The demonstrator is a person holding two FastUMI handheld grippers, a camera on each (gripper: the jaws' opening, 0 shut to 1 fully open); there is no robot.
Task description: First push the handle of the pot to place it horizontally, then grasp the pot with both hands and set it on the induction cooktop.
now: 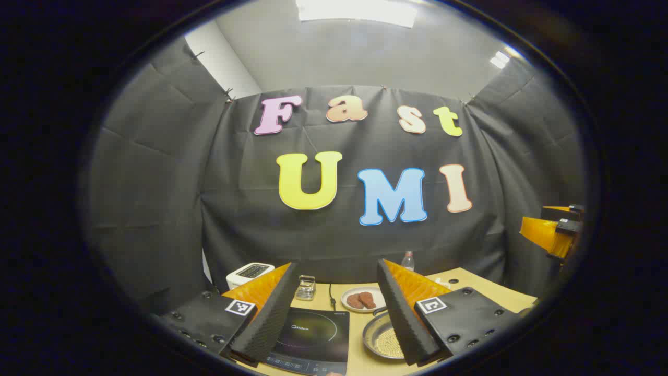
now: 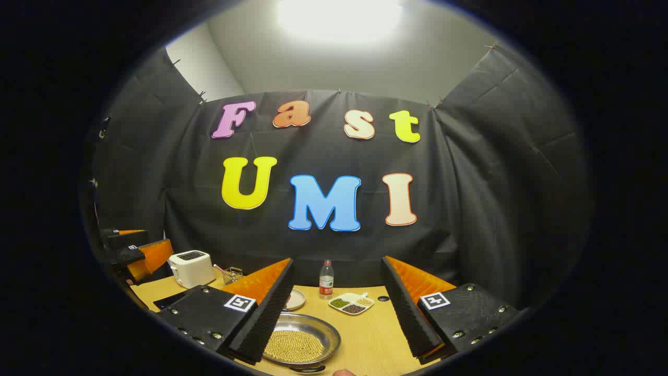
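**Steel pot sitting low between both grippers, handle end unclear**

Steel pot, filled with pale grains, is resting on the wooden table just right of the induction cooktop. The right gripper is hovering above it, fingers spread wide, pot lying low and left of centre. The left gripper is also gaping, straddling cooktop and pot. A dark handle stub is showing at the pot's near rim; the right gripper looks nearer.

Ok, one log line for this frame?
phase: pre-contact | left gripper: open, above cooktop | right gripper: open | pot: on table, untouched
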